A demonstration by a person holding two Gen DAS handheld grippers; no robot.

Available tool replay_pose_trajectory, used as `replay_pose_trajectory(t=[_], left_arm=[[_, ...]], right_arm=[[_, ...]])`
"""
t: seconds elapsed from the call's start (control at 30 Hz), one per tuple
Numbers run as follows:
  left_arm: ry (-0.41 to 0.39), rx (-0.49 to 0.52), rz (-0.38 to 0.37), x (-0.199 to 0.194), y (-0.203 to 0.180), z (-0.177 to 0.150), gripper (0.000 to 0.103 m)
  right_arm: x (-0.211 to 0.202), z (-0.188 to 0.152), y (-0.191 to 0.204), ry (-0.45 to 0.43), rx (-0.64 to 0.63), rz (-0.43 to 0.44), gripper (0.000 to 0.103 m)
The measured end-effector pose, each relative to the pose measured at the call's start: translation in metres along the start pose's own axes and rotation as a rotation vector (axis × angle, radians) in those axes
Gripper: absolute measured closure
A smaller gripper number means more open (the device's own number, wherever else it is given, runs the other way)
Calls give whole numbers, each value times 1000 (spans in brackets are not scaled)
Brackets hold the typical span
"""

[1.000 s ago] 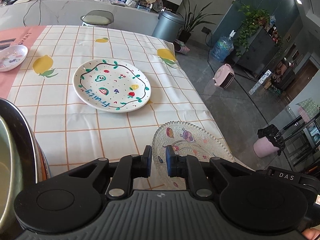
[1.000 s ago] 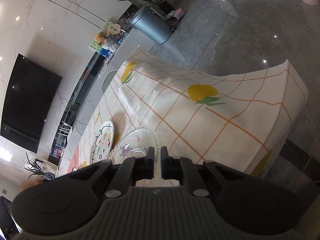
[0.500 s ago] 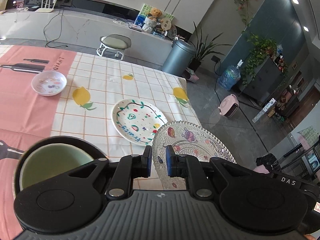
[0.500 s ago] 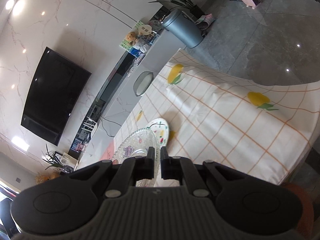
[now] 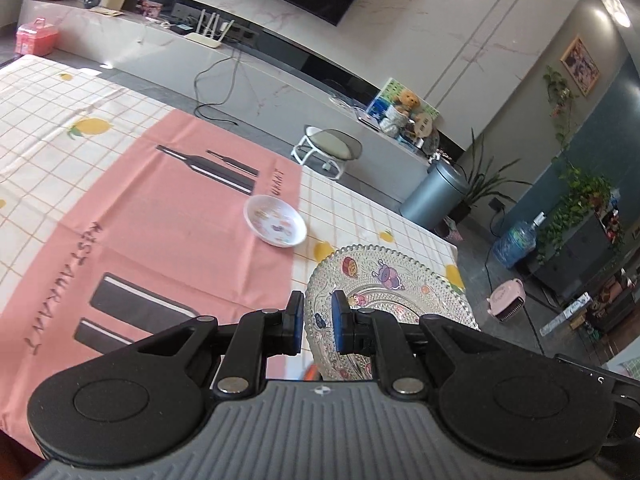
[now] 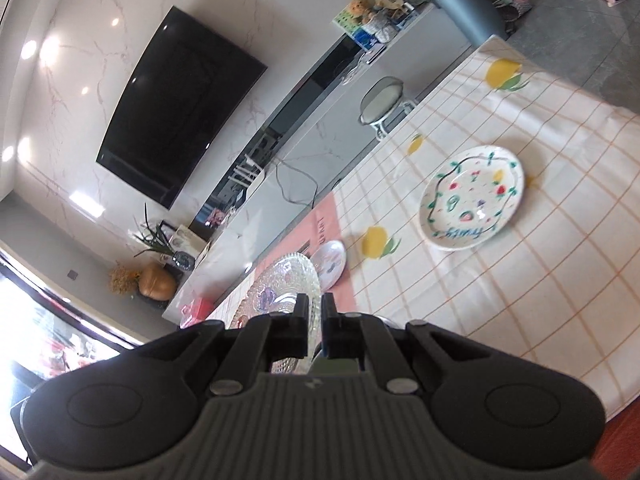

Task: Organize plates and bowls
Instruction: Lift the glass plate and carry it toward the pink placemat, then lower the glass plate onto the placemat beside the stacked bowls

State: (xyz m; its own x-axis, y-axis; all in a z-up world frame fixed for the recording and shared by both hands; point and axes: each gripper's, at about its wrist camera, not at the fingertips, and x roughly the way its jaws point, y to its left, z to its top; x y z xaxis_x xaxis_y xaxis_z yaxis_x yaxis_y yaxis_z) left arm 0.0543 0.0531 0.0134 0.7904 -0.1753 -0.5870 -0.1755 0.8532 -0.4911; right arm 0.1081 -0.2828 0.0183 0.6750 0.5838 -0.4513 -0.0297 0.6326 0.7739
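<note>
Clear beaded glass plate (image 5: 390, 280) (cartoon prints), rim clamped by left tongs (image 5: 317, 322) and right tongs (image 6: 311, 316)

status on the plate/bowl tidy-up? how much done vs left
Early stage; nothing visibly stacked. In hand: the glass plate, lifted off the table and gripped at its rim by both the left gripper and the right gripper. Left: the painted fruit plate lies alone on the checked cloth, the small white dish sits apart on the pink mat. No bowl shows in either view now.
</note>
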Motion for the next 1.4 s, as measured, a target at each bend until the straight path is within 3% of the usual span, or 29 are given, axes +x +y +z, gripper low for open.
replay_pose_trajectory(t=[0.27, 0.6, 1.4], left_arm=[[-17, -73, 67, -12, 60, 7, 88], [31, -143, 125, -8, 118, -2, 88], [87, -188, 190, 15, 168, -13, 86]], right_arm=[[49, -42, 48, 98, -98, -20, 99], [90, -78, 60, 189, -147, -87, 99], [148, -121, 88, 254, -401, -238, 98]])
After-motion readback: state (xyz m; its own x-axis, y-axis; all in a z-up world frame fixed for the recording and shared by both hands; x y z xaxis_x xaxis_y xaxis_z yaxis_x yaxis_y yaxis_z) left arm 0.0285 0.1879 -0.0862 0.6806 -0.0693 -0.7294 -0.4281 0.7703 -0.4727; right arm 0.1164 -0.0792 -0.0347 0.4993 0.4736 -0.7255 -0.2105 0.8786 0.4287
